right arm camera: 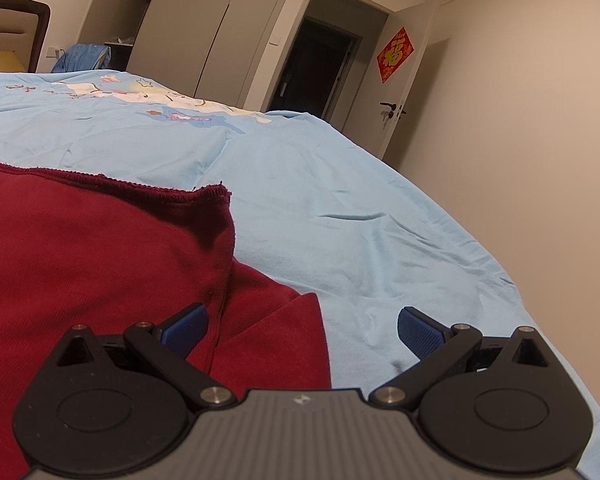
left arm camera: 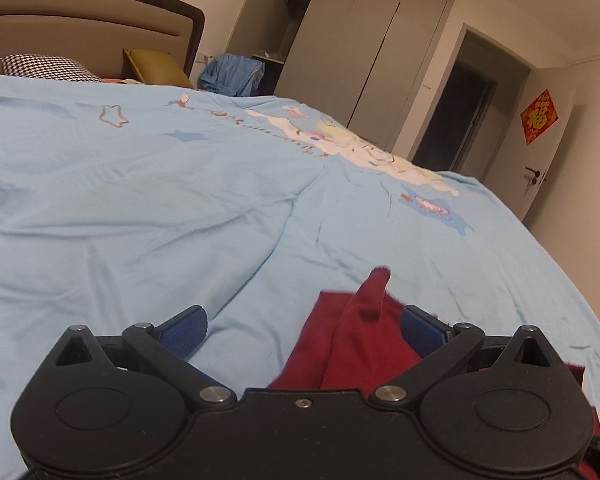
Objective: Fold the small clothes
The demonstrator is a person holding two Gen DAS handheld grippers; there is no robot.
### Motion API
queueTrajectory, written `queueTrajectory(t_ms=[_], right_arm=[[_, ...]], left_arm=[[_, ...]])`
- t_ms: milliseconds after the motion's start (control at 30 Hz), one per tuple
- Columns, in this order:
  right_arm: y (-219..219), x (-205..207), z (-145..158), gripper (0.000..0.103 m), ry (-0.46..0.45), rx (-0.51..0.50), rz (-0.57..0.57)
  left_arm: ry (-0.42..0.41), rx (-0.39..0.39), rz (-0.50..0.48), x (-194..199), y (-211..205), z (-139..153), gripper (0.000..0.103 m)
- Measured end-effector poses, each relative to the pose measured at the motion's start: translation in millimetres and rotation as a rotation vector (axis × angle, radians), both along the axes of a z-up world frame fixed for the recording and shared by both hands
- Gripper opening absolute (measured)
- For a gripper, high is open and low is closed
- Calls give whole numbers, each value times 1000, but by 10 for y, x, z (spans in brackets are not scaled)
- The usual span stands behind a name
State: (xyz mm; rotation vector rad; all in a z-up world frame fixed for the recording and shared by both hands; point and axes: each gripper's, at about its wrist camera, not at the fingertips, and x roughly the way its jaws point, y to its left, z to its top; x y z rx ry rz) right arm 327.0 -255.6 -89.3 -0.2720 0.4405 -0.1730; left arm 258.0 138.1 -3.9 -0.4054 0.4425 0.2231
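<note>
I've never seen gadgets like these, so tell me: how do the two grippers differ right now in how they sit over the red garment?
The left gripper has a raised fold of the dark red garment between its fingers; the right gripper spans the garment's edge, one finger over red cloth, the other over the light blue bedsheet. The left body is black, the right grey and ribbed. Both are open, with blue finger pads, holding nothing.

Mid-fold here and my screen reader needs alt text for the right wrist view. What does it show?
The right gripper hangs open over the near edge of a dark red garment lying on a light blue bedsheet, gripping nothing. Its left blue pad is above the cloth, its right above bare sheet. Behind are grey wardrobes and an open door.
</note>
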Motion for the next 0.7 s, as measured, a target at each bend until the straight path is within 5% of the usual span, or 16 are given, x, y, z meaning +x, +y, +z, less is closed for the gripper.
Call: queueTrajectory(t_ms=[267,433,700], right_arm=[[-186,-39,169,103,33,120,26],[-247,-244,402,102,-25,219,112],[-124,48,480,58,92,284,215]], left_arm=[[94,-58,-59,-549,-98,-157,102],[144,-90,-106,-597,-265,-305,102],[126,-109,-116,-671,-380,-235,102]])
